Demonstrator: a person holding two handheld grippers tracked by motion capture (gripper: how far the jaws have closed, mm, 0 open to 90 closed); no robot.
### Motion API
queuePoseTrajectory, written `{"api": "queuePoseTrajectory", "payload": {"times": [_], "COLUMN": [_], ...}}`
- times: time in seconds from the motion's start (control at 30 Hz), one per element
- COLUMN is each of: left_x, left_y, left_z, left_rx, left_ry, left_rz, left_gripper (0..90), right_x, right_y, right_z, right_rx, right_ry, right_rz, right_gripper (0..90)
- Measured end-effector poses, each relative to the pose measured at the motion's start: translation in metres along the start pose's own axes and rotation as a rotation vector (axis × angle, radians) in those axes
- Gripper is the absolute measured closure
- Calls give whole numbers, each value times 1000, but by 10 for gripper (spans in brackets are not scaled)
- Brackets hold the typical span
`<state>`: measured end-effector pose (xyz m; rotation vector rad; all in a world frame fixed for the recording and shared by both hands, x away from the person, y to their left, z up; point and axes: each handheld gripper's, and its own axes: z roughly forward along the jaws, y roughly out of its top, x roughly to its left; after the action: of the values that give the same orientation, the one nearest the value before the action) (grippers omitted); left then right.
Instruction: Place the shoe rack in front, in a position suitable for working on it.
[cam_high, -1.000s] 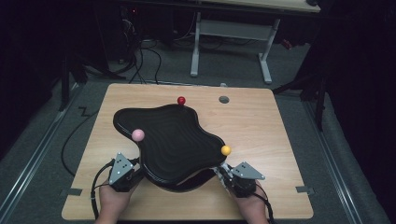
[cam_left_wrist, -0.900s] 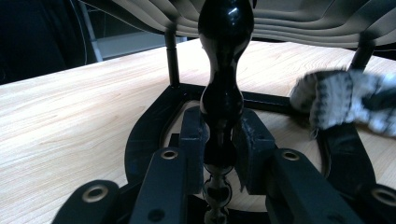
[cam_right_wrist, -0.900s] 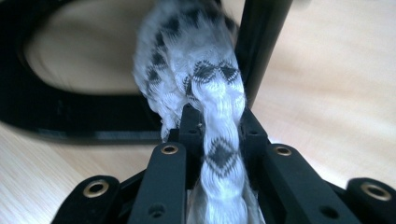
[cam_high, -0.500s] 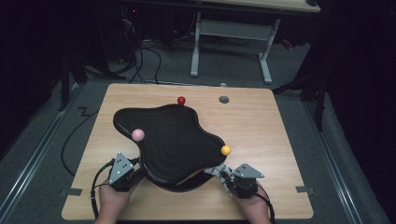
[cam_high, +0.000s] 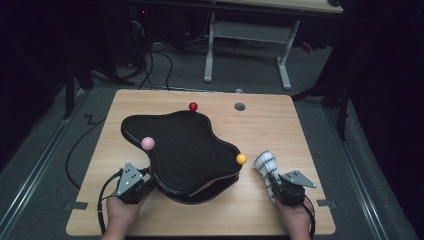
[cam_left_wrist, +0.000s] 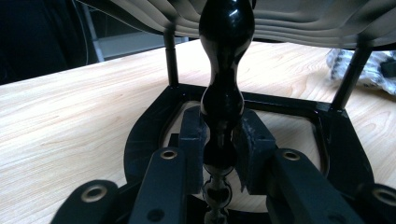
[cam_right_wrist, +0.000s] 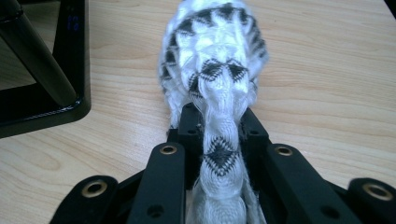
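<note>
A black wavy-topped stand (cam_high: 185, 145) sits on the wooden table (cam_high: 280, 125), with a pink ball (cam_high: 148, 143), a red ball (cam_high: 193, 106) and a yellow ball (cam_high: 241, 159) at its edges. My left gripper (cam_high: 146, 181) is at the stand's near left corner. In the left gripper view this gripper (cam_left_wrist: 220, 140) is shut on a glossy black turned post (cam_left_wrist: 224, 88) under the top. My right gripper (cam_high: 272, 184) is to the right of the stand, shut on a white cloth with a black pattern (cam_high: 264, 162). The cloth (cam_right_wrist: 212, 56) bunches out ahead of the jaws and lies on the wood.
A small grey disc (cam_high: 240, 106) is set in the table near the far edge. The stand's black base frame (cam_right_wrist: 70, 60) lies just left of the right gripper. Beyond the table stand a white desk frame (cam_high: 245, 35) and floor cables (cam_high: 150, 55).
My right gripper has moved right and away from the stand's near right corner, and the patterned cloth now shows ahead of it. The left gripper and the stand have stayed put.
</note>
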<state>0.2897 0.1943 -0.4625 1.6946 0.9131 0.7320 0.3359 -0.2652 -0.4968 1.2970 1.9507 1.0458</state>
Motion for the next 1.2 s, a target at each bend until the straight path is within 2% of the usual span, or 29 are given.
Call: {"api": "queuePoseTrajectory", "payload": {"times": [0.07, 0.13, 0.2, 0.23, 0.27, 0.3, 0.33, 0.37, 0.47, 0.5, 0.57, 0.73, 0.83, 0.87, 0.97, 1.07, 1.2], "left_x": [0, 1, 2, 2, 2, 2, 2, 2, 1, 0, -2, -2, -1, -1, -1, -1, 0], "left_y": [0, -1, -1, -3, -5, -5, -8, -8, -10, -11, -11, -11, -11, -11, -11, -11, -11], "left_z": [-1, -4, -5, -5, -6, -6, -5, -5, -5, -5, -5, -5, -5, -5, -5, -5, -4], "left_rx": [-5, -8, -6, -1, 10, 10, 26, 26, 45, 53, 59, 59, 59, 59, 58, 58, 57], "left_ry": [4, 5, 3, 2, -2, -2, 3, 3, 4, 1, 8, 8, 7, 7, 4, 2, 0], "left_rz": [-5, -19, -21, -25, -29, -29, -19, -19, -10, -4, 5, 5, 8, 8, 7, 6, 3], "left_gripper": [725, 690, 681, 672, 660, 659, 659, 660, 679, 715, 739, 742, 742, 742, 742, 742, 742], "right_x": [1, 9, 11, 15, 23, 23, 33, 33, 50, 61, 69, 71, 68, 66, 66, 70, 72], "right_y": [0, 3, 4, 5, 7, 7, 9, 9, 12, 12, 13, 14, 18, 24, 29, 24, 11], "right_z": [1, 4, 5, 7, 10, 10, 11, 11, 13, 14, 15, 15, 11, 4, -4, 1, 18], "right_rx": [-2, 2, 5, 9, 13, 13, 14, 14, 11, 13, 15, 12, -17, -59, -98, -73, 28], "right_ry": [2, 16, 23, 36, 69, 69, 110, 110, 154, 172, 181, 187, 188, 185, 189, 187, 194], "right_rz": [-6, -15, -20, -30, -40, -40, -47, -47, -83, -115, -139, -131, -112, -99, -81, -115, -136], "right_gripper": [761, 755, 755, 755, 755, 755, 755, 755, 752, 747, 745, 748, 755, 756, 757, 763, 767]}}
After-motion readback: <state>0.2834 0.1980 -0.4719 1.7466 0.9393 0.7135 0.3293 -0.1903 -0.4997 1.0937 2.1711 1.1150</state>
